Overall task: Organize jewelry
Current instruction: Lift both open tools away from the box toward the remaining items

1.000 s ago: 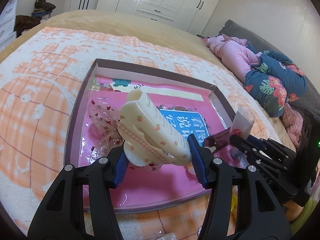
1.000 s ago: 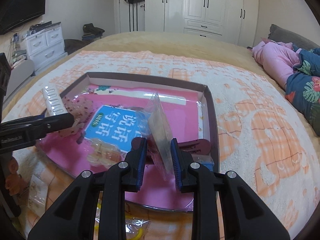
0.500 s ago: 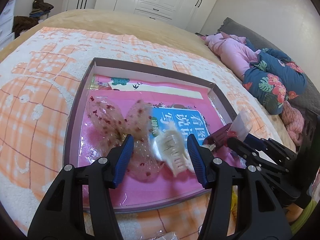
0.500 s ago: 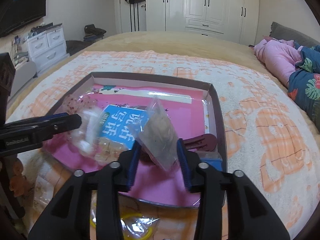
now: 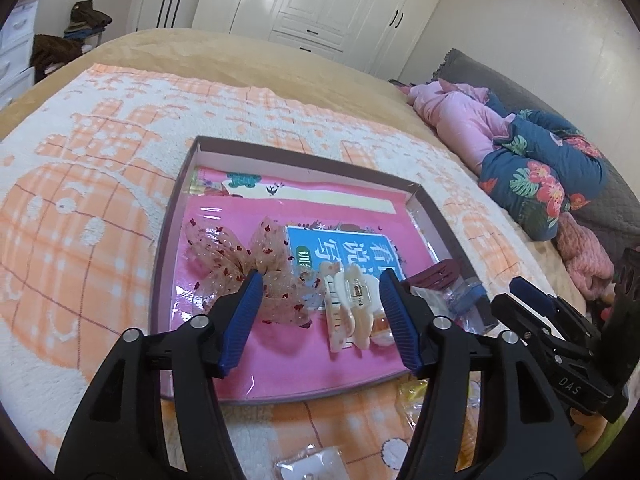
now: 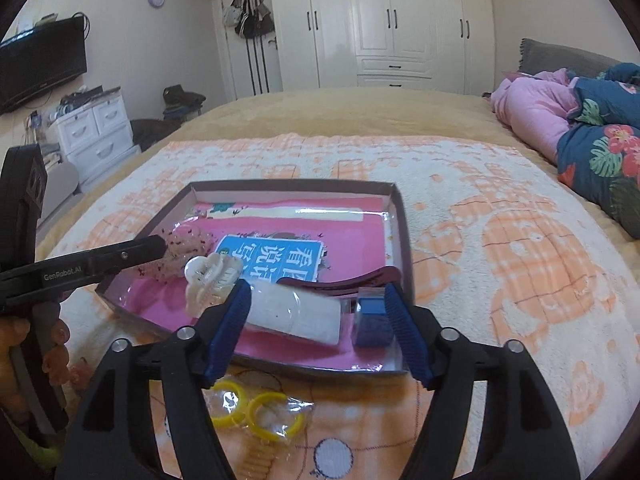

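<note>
A shallow box with a pink floor (image 5: 280,372) (image 6: 402,216) lies on the blanket. In it lie a cream claw hair clip (image 5: 352,304) (image 6: 210,276), a sheer bow with red dots (image 5: 248,264) (image 6: 186,242), a dark red hair clip (image 5: 434,276) (image 6: 360,276), a clear packet (image 6: 296,312) and a small blue-filled bag (image 6: 372,320). My left gripper (image 5: 320,320) is open and empty above the cream clip. My right gripper (image 6: 318,330) is open and empty above the clear packet.
A bag with yellow rings (image 6: 256,412) lies on the blanket in front of the box. Another small clear packet (image 5: 312,464) lies near the left gripper. Folded pink and floral bedding (image 5: 520,140) sits at the right. A white wardrobe (image 6: 400,20) and drawers (image 6: 96,132) stand behind.
My left gripper opened and dropped the cream claw clip and bow into the box. My right gripper opened and let the clear packet fall flat into the box.
</note>
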`<move>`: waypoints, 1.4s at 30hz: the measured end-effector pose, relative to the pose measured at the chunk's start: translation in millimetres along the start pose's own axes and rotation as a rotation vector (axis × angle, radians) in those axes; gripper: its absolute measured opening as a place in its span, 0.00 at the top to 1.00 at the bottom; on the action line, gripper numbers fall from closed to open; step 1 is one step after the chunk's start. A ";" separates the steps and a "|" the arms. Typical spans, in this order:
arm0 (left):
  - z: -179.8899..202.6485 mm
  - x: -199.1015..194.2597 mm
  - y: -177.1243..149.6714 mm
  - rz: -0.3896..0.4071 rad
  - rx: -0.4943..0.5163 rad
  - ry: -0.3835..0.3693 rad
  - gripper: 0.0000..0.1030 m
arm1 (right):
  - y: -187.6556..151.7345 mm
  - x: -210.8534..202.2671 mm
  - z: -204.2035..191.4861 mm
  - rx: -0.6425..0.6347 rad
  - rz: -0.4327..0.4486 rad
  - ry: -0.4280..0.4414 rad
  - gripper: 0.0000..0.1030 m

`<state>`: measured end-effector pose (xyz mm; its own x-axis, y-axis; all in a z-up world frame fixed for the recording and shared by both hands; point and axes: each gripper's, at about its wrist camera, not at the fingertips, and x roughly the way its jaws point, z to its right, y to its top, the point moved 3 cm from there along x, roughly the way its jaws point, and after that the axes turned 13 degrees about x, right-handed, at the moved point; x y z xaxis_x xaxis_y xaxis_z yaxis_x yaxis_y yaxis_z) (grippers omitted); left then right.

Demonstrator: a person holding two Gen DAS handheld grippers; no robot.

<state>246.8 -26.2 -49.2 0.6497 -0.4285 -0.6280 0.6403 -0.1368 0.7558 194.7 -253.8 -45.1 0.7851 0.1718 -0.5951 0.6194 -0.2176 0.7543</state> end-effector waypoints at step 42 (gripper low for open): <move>10.6 -104.7 -16.1 0.140 -0.011 0.102 0.11 | -2.6 -90.0 -16.4 -0.077 0.187 0.028 0.09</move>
<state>164.0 11.4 6.4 0.7703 -0.3501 -0.5329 0.5452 -0.0718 0.8352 122.4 -253.0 11.1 0.8856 0.1625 -0.4350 0.4597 -0.1740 0.8709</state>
